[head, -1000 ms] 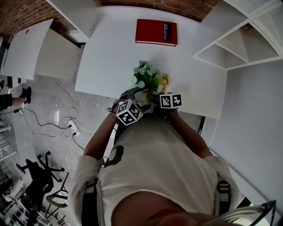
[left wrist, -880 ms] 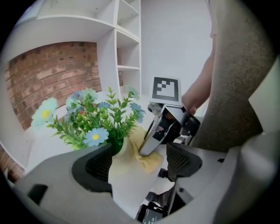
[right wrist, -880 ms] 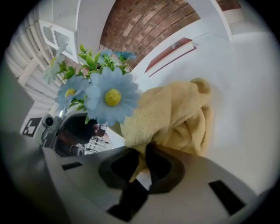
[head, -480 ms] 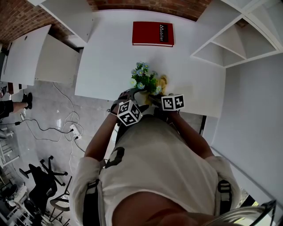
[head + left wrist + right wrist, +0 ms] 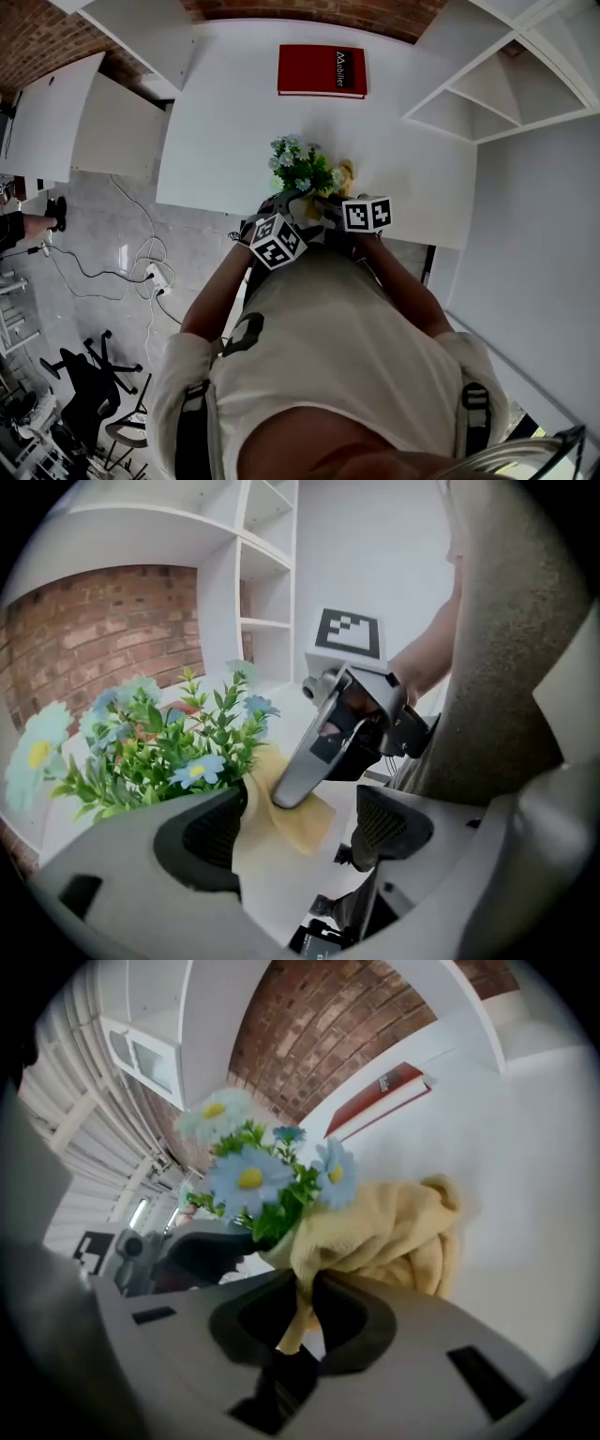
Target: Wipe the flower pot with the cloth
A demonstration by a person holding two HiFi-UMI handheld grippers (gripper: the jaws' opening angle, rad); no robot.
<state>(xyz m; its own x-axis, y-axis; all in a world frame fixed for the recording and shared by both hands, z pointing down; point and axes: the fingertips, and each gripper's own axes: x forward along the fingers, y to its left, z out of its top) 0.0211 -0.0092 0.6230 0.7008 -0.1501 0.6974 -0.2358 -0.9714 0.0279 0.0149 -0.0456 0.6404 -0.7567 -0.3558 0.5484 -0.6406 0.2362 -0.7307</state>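
- Gripping a bunched fold, the right claw (image 5: pixel 305 1312) has its jaws closed on the soft yellow terry cloth (image 5: pixel 394 1232), which bulges out just ahead of its tips and drapes to their right.
- The cloth looks light and limp. It will fold over itself rather than push, so a pinch on a thick fold, as here, is the sensible hold.
- The bushy green artificial plant with pale blue daisy flowers (image 5: pixel 159 742) rises just past the left jaw of the left claw (image 5: pixel 298 825). Its flower pot sits below that, hidden from me by the jaw and the cloth.
- The left claw's jaws stand wide apart. In the gap I see only the cloth and the right claw beyond, nothing pinched.
- I judge the pot small, light and top-heavy, likely to slide or tip on the smooth white table (image 5: pixel 234 112). Steady it low on its wall or rim, not by the bendy stems.
- Against a second ago, the right claw's marker cube sits slightly further from the left one, the cloth going with it.
- The left claw, the plant and the flat red book (image 5: pixel 322 70) far beyond both claws keep their arrangement.
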